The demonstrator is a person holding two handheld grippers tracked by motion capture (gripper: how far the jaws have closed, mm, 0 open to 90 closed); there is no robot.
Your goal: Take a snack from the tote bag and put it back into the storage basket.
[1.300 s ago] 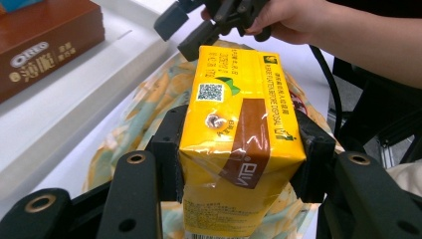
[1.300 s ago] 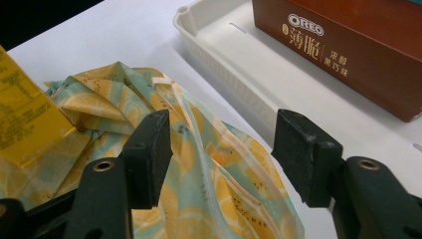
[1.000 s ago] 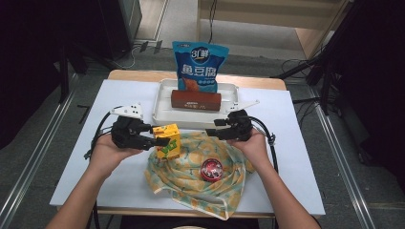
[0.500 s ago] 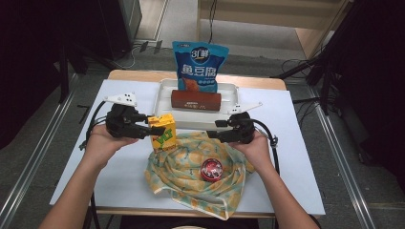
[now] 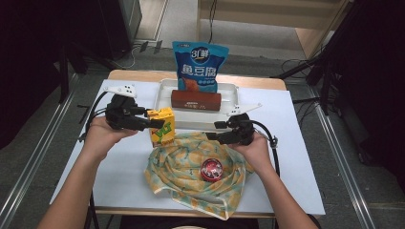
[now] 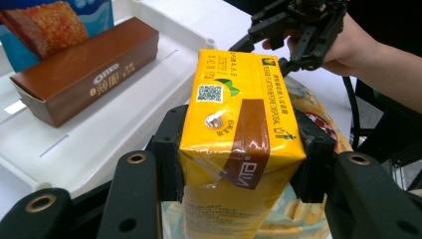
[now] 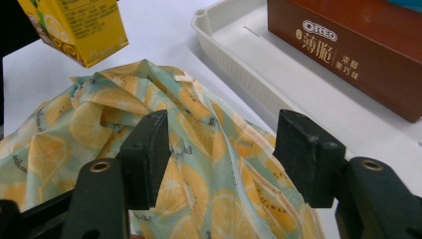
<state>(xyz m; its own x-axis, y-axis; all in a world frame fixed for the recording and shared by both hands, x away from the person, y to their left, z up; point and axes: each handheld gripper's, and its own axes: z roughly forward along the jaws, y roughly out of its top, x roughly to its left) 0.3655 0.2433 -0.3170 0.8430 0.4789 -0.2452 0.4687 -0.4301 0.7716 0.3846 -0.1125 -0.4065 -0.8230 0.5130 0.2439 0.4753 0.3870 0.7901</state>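
- L gripper (image 5: pixel 155 123): jaws clamped on both sides of the yellow drink carton (image 6: pixel 239 149), firm hold w/ pads flat on its faces. Carton looks lifted off the cloth, tilted, hanging just above the near-left edge of the white tray (image 5: pixel 165 88); the right gripper view has its bottom corner in the air over the fabric.
- R gripper (image 5: pixel 210 131): jaws wide apart, nothing between them, hovering low over the far edge of the lemon-print cloth (image 5: pixel 191 167), near the tray's front rim.
- Cloth lies crumpled at the table's (image 5: pixel 296 157) near-middle; a small round red tin (image 5: pixel 211 169) sits on it, untouched.
- Tray at the far-middle of the table already carries the brown biscuit box (image 5: pixel 196 100), w/ the blue snack bag (image 5: pixel 200 64) standing at its back edge.
- Judged progress: approx. halfway. Box and bag look packed; carton is picked up but not yet set in the tray. Free tray floor shows in front of the box, so there's room.
- Left to do, prob.: lower carton into tray, release, then the tin; cloth maybe last.
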